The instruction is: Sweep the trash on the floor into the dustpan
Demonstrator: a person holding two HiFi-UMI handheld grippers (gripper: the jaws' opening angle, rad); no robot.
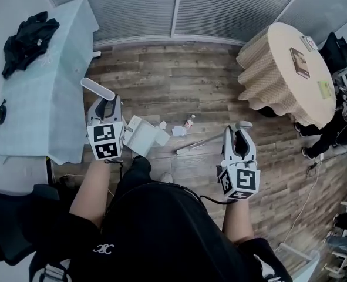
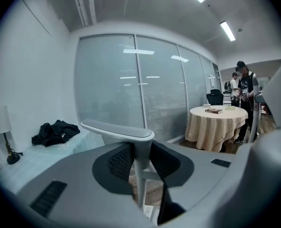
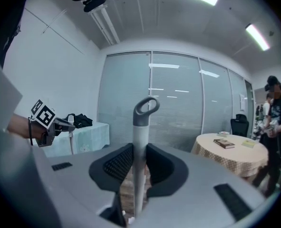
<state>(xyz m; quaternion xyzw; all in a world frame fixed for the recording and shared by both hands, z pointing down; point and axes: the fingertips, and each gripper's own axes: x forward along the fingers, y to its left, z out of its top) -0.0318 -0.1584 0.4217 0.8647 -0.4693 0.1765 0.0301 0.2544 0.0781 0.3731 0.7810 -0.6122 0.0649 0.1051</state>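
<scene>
Now L tool (image 2: 139, 161) clamps dustpan (image 1: 142, 136), R tool (image 3: 139, 167) broom (image 3: 141, 127).

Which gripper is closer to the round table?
Right. The right gripper, on the broom handle, is left of the round table; the left gripper, on the dustpan handle, is farther left.
</scene>
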